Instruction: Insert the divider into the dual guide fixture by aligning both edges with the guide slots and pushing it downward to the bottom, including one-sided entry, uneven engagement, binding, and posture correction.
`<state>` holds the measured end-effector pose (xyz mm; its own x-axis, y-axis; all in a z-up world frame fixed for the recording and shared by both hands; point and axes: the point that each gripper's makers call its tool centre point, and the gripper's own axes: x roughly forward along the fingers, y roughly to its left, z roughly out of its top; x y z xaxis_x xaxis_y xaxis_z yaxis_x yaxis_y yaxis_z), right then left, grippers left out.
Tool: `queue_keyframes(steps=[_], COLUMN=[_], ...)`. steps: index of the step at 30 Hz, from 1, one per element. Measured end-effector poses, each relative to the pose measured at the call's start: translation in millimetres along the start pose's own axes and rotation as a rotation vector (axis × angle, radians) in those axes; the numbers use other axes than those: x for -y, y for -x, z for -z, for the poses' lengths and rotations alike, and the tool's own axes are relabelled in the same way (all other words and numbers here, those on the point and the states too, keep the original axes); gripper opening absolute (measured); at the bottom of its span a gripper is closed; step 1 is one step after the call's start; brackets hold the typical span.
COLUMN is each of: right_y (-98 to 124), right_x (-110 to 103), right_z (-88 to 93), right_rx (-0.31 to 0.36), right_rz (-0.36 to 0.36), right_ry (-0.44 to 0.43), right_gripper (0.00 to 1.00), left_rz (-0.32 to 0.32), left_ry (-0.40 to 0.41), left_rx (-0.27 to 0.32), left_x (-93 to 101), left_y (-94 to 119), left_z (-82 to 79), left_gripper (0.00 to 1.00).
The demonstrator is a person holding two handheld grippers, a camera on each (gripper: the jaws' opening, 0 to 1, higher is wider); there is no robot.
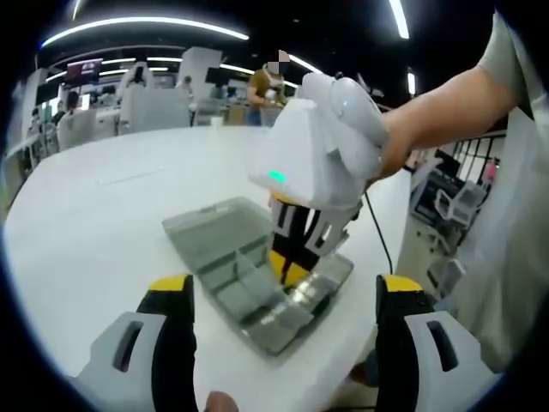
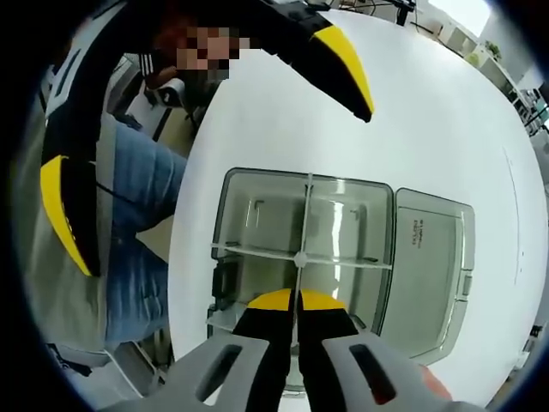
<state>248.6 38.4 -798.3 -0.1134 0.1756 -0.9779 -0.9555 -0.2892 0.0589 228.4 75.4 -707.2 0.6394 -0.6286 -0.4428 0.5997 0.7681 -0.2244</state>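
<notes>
A clear plastic box, the guide fixture, lies on the white table with its lid folded open beside it. A thin clear divider stands on edge along the box's middle, crossing a second clear strip. My right gripper is shut on the divider's near end. In the left gripper view the box sits mid-table, and the right gripper, held by a hand, points down into it. My left gripper hovers open in front of the box, holding nothing; its yellow-tipped jaws frame the box from above.
The table edge runs close behind the box, with a cable hanging over it. A person in jeans is at that edge. White chairs and other tables stand far behind.
</notes>
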Motion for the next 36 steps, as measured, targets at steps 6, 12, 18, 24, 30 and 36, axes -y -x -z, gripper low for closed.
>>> queue_keyframes(steps=[6,12,18,24,30,36], right_y=[0.0,-2.5,-3.1,0.8,4.5,7.2], right_x=[-1.1,-2.7,-2.5,-0.2,-2.0,-4.3], right_z=[-0.5,0.5,-0.5,0.0,-1.1,-3.6], right_rx=[-0.002,0.013,0.057,0.097,0.151,0.203], right_rz=[-0.008,-0.014,-0.027,-0.020,-0.030,-0.019], right_ry=[0.014,0.004,-0.024,-0.045,-0.054,-0.078], right_gripper=[0.00,0.00,0.06,0.14,0.19,0.23], left_rz=[0.000,0.001,-0.001,0.003,0.005,0.008], left_ry=[-0.004,-0.003,-0.001,-0.001,0.001,0.000], left_rx=[-0.004,-0.007,-0.009,-0.014,-0.024,-0.031], left_x=[-1.6,-2.5,-3.0,-2.1,-1.9,-1.8], left_y=[0.6,0.7,0.8,-0.9,-2.6,-4.5], left_z=[-0.6,0.7,1.7,2.1,5.0,5.6], left_gripper=[0.85,0.85,0.85,0.86,0.86,0.86])
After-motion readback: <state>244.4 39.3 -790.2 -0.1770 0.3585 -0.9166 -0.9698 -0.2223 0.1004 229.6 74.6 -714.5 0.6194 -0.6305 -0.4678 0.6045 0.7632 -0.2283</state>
